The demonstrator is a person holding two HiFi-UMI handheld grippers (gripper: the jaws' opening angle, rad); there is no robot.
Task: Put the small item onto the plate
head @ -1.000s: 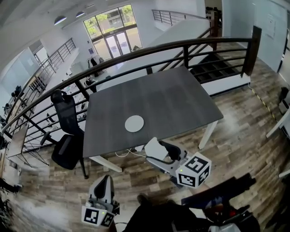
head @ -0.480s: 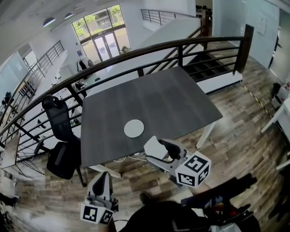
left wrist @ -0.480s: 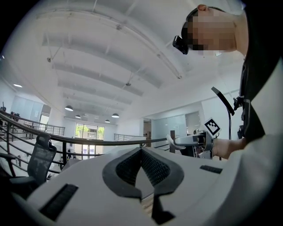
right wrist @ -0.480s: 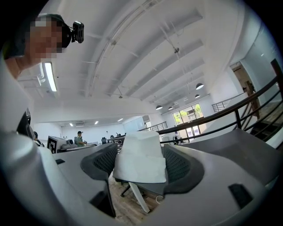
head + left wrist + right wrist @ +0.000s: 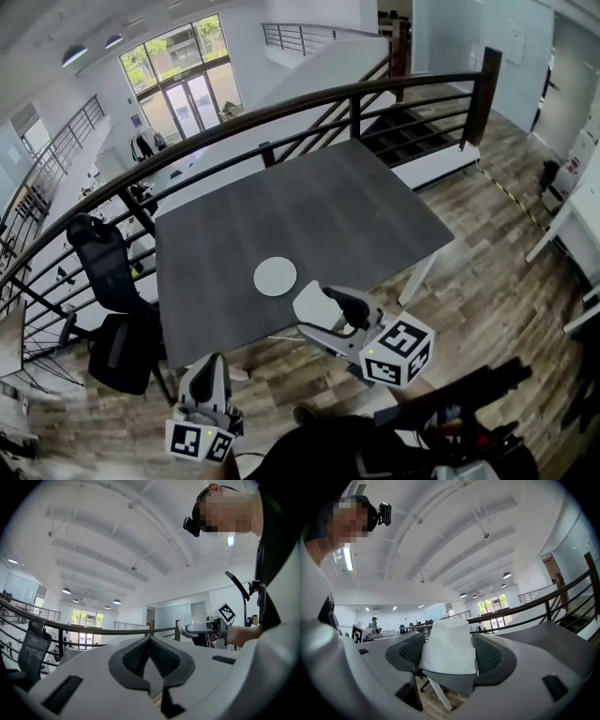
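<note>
Small item (image 5: 449, 639) (white, blocky), clamped in the right gripper's (image 5: 450, 655) jaws, now hangs nearer the plate (image 5: 275, 277) than before, so placing looks close; left gripper's (image 5: 150, 644) jaws rest together.

**Right gripper (image 5: 449, 638) clamped on the small item (image 5: 449, 653)**

The 2 jaws press on a white, soft-looking block. 1 dark ribbed pad (image 5: 411, 652) is against its side at 9 o'clock and the other pad against its side at 3 o'clock. The block stands upright and rises above both jaw tips. A dark grey table (image 5: 562, 641) spreads out at 3 o'clock, and 1 white table leg (image 5: 439, 696) slants down at 6 o'clock to the wood floor (image 5: 429, 706). A black railing (image 5: 534, 603) climbs behind the table towards 2 o'clock, under round ceiling lights (image 5: 506, 575). At 10 o'clock a person (image 5: 314, 545) wearing a head camera (image 5: 384, 513) leans in.
</note>
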